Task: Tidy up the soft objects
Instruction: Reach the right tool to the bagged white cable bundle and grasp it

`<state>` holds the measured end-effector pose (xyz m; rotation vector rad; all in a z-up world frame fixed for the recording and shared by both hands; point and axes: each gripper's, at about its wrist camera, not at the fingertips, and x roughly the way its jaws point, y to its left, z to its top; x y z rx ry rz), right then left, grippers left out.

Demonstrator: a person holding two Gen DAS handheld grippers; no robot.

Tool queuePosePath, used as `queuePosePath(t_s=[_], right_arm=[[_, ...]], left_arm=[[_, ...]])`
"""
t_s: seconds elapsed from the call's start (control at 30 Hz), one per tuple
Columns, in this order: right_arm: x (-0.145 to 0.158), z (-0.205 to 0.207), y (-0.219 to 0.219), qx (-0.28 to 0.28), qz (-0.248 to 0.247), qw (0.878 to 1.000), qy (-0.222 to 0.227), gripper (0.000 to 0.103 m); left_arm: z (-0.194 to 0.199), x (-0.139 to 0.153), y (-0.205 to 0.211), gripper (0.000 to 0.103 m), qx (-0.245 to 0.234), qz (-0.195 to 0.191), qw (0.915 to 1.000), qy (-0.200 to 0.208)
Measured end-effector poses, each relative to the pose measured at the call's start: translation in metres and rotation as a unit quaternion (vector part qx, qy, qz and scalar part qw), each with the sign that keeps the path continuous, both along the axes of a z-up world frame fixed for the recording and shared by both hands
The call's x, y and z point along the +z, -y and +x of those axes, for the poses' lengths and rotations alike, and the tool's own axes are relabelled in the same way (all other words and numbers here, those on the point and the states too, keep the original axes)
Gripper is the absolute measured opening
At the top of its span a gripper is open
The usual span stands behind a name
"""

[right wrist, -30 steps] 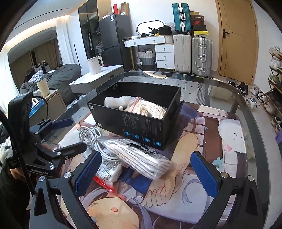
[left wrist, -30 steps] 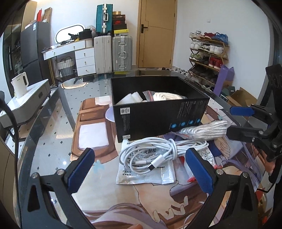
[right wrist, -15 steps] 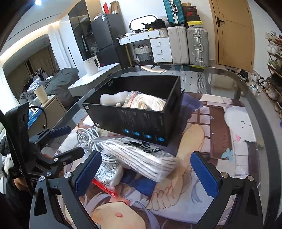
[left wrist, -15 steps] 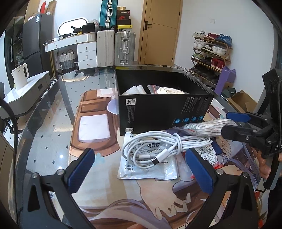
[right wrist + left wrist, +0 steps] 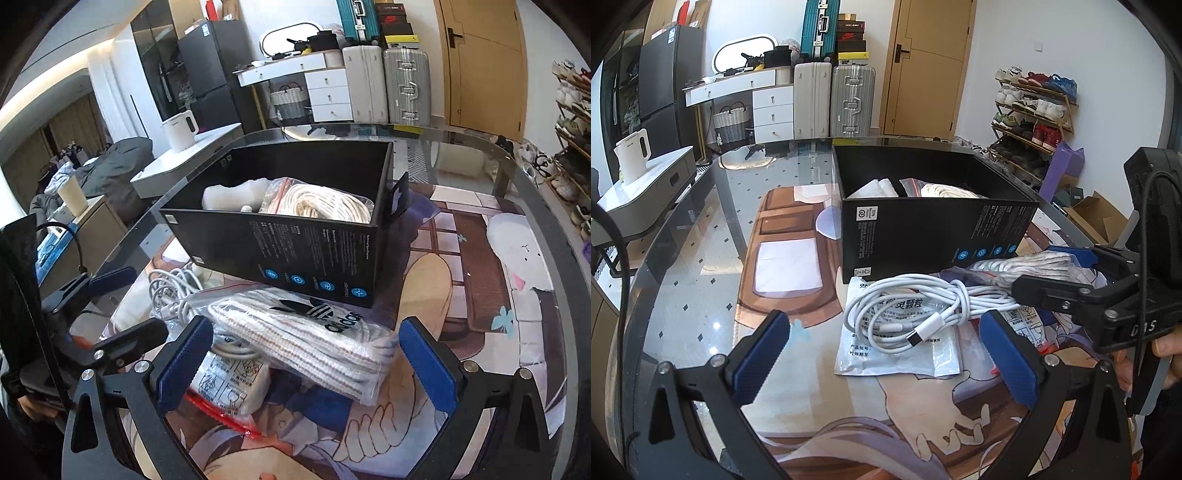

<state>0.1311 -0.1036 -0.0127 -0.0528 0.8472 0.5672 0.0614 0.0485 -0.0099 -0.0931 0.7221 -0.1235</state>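
The tabletop (image 5: 687, 236) is glossy glass, partly under a smooth printed mat (image 5: 461, 240). The box (image 5: 295, 254) looks like matt black cardboard. Ribbed knit socks (image 5: 295, 336) sit in clear, shiny plastic film. The cable (image 5: 916, 310) is smooth white plastic on a crinkled glossy packet (image 5: 897, 354). Both tongs have textured blue pads (image 5: 757, 354) on matt black frames.
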Motion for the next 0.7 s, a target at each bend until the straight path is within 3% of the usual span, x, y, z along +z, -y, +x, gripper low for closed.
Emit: queuePosePath(t_s=[0.4,0.7], right_arm=[[-0.005,0.012,-0.002,-0.044,-0.009,0.999,-0.005,0.102],[-0.004,0.021,0.033,-0.095,0.006,0.995,-0.013,0.102]], left_arm=[[0.001,0.002,0.000,0.103,0.000,-0.004,1.0000,-0.002],[0.001,0.001,-0.002,0.103,0.001,-0.007,1.0000,-0.004]])
